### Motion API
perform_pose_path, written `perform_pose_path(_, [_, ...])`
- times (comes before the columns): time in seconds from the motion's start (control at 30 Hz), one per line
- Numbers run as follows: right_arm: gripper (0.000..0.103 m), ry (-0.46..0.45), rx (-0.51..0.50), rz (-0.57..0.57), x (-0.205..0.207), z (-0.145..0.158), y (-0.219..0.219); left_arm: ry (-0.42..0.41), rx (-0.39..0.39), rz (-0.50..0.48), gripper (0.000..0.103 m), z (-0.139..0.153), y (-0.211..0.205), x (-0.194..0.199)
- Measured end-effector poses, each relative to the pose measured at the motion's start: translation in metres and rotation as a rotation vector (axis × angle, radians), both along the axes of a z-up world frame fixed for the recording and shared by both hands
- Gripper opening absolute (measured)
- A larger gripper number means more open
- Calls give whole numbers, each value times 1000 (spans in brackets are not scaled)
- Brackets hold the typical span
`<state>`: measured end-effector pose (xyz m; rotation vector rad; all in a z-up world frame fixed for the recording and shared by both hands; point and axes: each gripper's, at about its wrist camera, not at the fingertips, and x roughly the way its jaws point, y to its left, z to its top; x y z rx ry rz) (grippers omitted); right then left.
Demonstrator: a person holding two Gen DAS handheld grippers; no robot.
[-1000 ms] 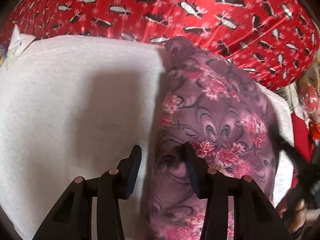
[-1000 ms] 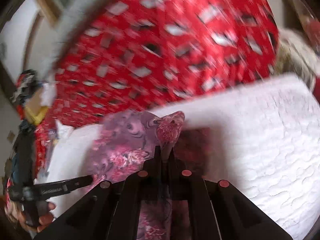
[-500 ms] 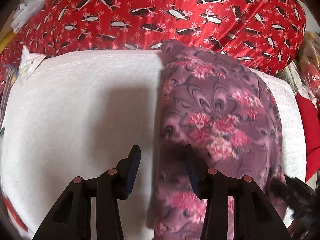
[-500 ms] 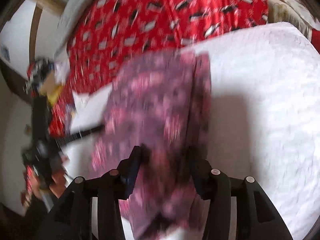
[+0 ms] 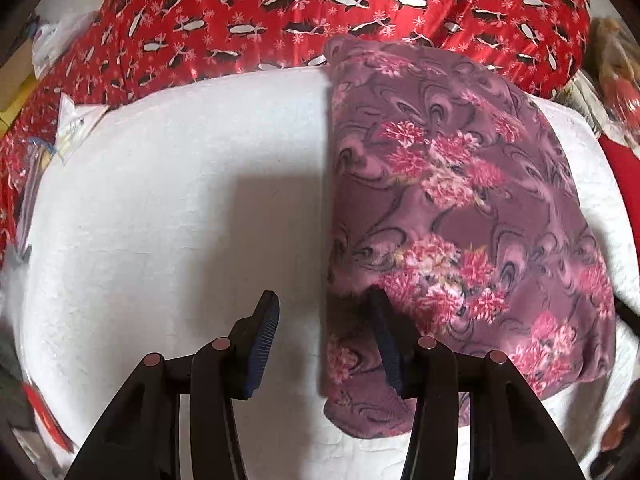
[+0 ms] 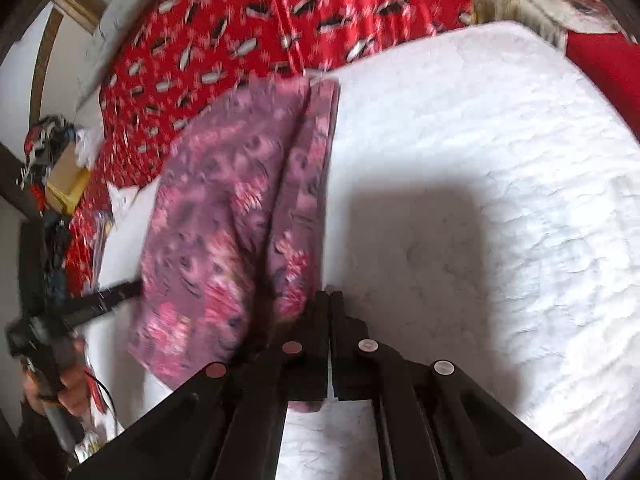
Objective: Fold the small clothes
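A mauve cloth with pink flowers lies folded lengthwise on a white quilted pad. My left gripper is open and empty above the cloth's left edge, its right finger over the fabric. In the right wrist view the cloth lies left of centre on the pad. My right gripper has its jaws together at the cloth's near right edge; whether fabric is pinched between them does not show.
A red blanket with a black and white pattern lies behind the pad. Papers and plastic bags sit at the pad's left corner. Clutter and a yellow box stand far left in the right wrist view.
The right gripper laid the raised cloth flat, opened, then closed again at its near edge. The left gripper stayed open and drew back a little.
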<state>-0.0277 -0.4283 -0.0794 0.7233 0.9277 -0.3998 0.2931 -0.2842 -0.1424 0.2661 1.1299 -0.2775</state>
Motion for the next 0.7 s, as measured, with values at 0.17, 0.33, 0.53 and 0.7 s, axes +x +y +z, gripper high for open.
perform_pose_path(0.17, [51,-141,72,-34,4,21,4,12,-4,15,47,4,1,-4])
perform_pose_path(0.33, [6,28,-1,76,11,-3,30,36,-42,19,46,6,12,-4])
perform_pose_path(0.53, [8,28,-19,87,3,-6,32,88,-57,13,50,-9,28,-3])
perform_pose_path(0.7, [19,3,-21,59,14,14,17,147,-207,7,50,8,48,20])
